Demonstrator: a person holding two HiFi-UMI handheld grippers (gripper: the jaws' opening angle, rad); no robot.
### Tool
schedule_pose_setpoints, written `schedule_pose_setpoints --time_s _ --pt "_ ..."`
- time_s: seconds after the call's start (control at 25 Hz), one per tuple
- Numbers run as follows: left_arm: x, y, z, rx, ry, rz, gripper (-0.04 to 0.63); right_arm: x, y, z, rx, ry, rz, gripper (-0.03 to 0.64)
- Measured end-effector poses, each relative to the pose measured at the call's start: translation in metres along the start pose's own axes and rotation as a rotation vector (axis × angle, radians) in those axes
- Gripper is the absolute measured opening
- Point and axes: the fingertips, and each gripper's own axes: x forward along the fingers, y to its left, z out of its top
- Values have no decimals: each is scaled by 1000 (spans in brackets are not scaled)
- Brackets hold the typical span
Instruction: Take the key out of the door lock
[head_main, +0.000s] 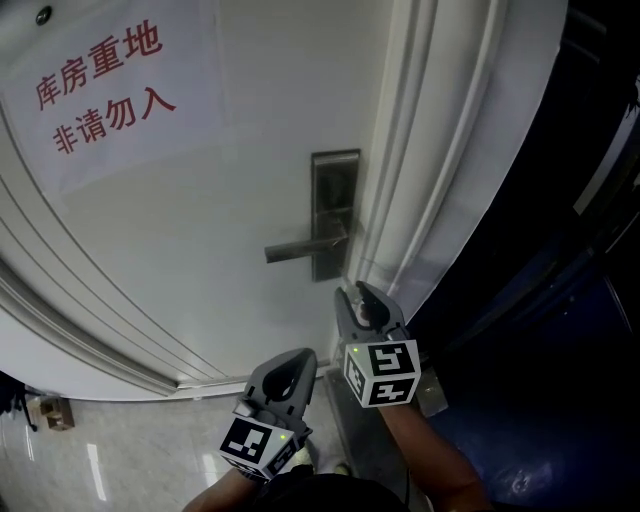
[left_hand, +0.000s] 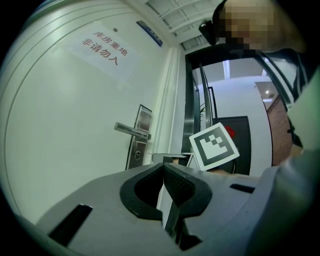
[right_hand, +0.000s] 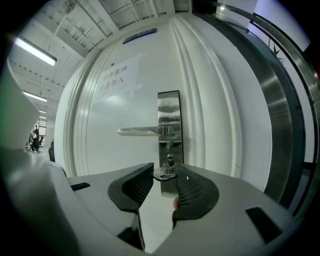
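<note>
Silver in colour, the small metal key (right_hand: 164, 173) is sitting in the keyhole of the steel lock plate (right_hand: 169, 112) below the lever handle (right_hand: 142, 131), and the right tongs (right_hand: 165, 176) are pinching its flat head with only their tips. Because this hold is shallow, I judge that pulling straight back along the key shaft, without tilting, is giving the best chance. The left tongs (left_hand: 163, 168) are hanging closed and empty.
</note>
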Motion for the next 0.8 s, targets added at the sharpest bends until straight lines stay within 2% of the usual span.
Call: schedule_pose_setpoints --time_s 0.36,0.8 --pt "-20 -42 2 20 -19 1 6 -67 14 13 -8 -38 77 135" --pt "-50 -76 -2 31 -12 52 6 -150 29 19 2 -65 158 135"
